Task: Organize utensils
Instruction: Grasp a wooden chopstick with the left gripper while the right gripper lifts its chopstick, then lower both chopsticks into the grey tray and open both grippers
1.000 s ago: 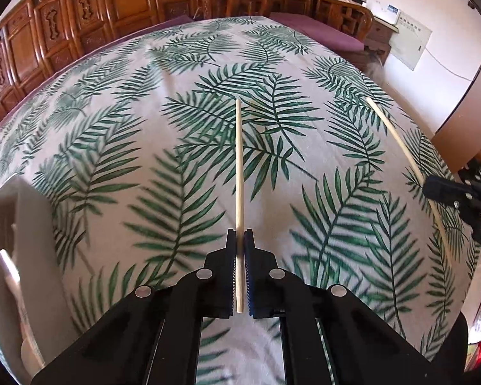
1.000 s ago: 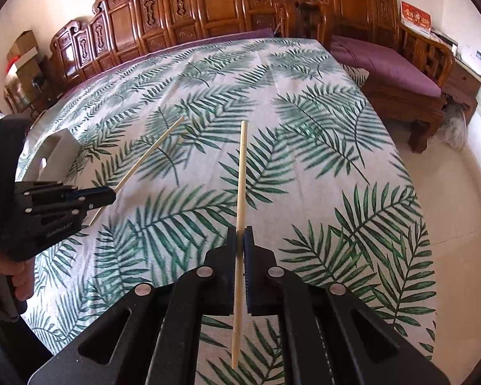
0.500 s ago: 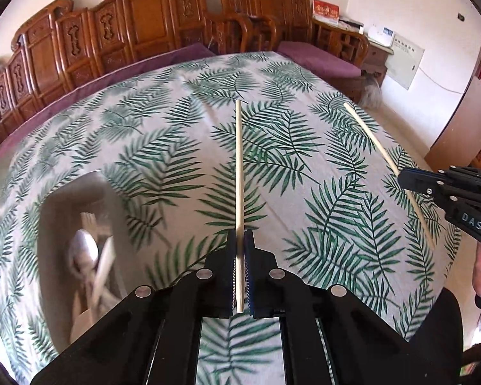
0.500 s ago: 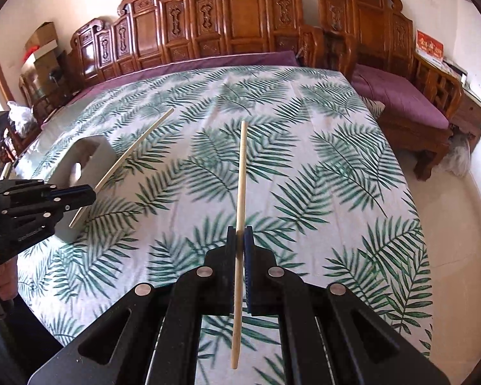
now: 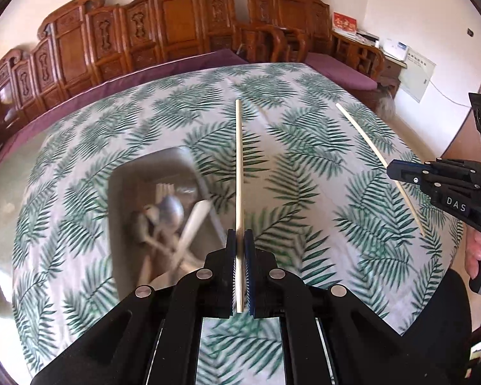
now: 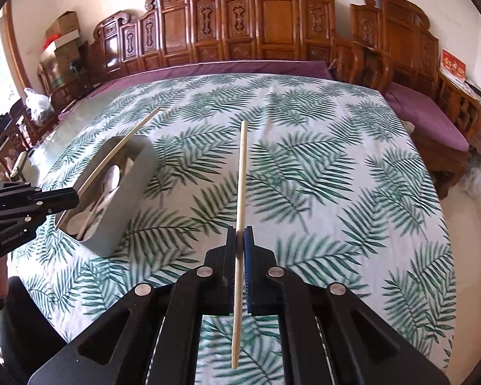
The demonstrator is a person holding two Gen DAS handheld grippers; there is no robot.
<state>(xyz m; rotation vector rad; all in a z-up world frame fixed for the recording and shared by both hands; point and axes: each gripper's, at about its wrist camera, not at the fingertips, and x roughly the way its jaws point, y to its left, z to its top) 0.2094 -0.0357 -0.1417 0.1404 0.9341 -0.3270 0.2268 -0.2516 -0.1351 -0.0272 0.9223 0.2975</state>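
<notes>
- Chopsticks: left tongs [image 5: 240, 269] pinching one chopstick [image 5: 239, 166], right tongs [image 6: 239, 272] pinching another chopstick [image 6: 241, 192].
- Long tips may strike the utensil box [image 6: 134, 186] rim, pivot, and slip free.

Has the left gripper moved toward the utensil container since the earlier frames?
Yes. The left gripper and its chopstick now sit beside the utensil container, previously at the left edge.

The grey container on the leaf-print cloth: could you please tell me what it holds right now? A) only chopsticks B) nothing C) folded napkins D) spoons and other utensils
D: inside the grey container the left wrist view shows a metal spoon among other pale utensil handles.
</notes>
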